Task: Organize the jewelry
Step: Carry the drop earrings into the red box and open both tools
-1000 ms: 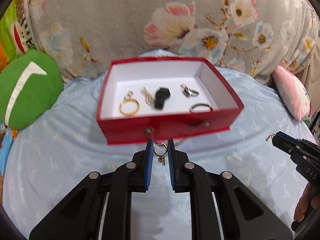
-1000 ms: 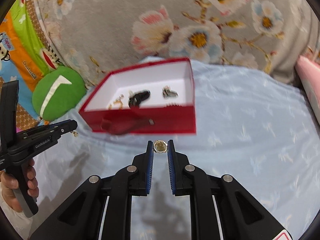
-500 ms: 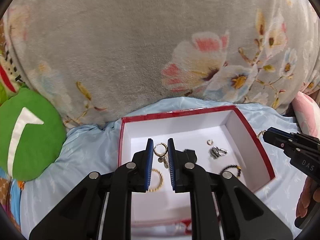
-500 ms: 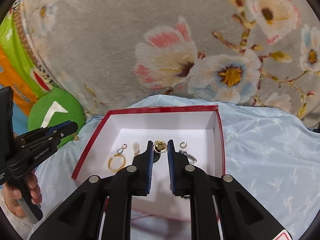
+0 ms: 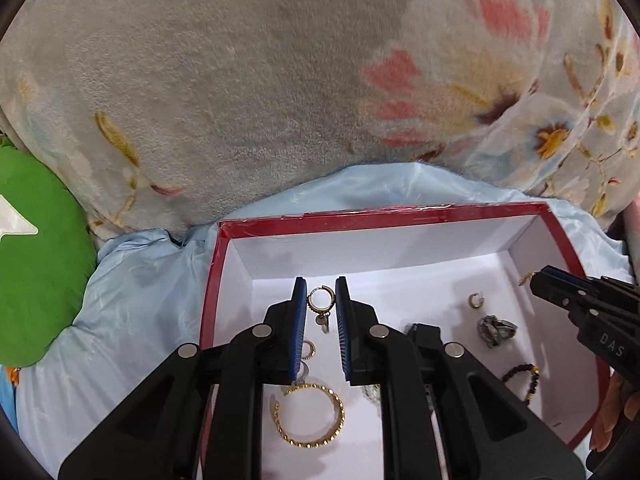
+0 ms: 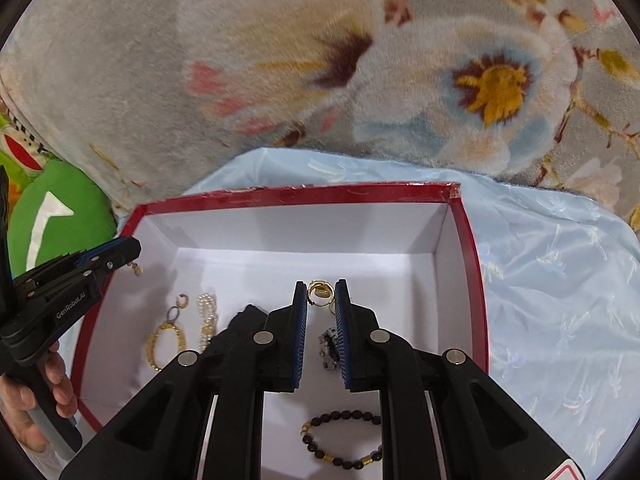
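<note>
- While both grippers hang over the red box (image 5: pixel 416 213), each is clenched on a small piece of jewelry.
- Left gripper (image 5: pixel 321 306): fingers (image 5: pixel 299 320) closed on a gold hoop earring with a dangling charm (image 5: pixel 320 300), held above the box's white floor.
- Right gripper (image 6: pixel 321 300): fingers (image 6: pixel 301 320) closed on a gold ring (image 6: pixel 321 292), also above the box interior.
- Box contents, left wrist view: a large gold beaded hoop (image 5: pixel 309 416) at 6 o'clock from the held earring; a silver ring (image 5: pixel 496 330) and a small gold earring (image 5: pixel 476 301) at 3 o'clock; a dark beaded bracelet (image 5: pixel 520 380) at 4 o'clock.
- Right wrist view: the dark beaded bracelet (image 6: pixel 342 438) lies at 6 o'clock from the held ring; a pearl piece (image 6: pixel 207 320) and a gold hoop earring (image 6: pixel 166 340) at 9 o'clock.
- The box rests on a light blue sheet (image 6: pixel 560 300); a floral blanket (image 5: pixel 280 80) rises at 12 o'clock, a green cushion (image 5: pixel 36 256) at 9 o'clock.
</note>
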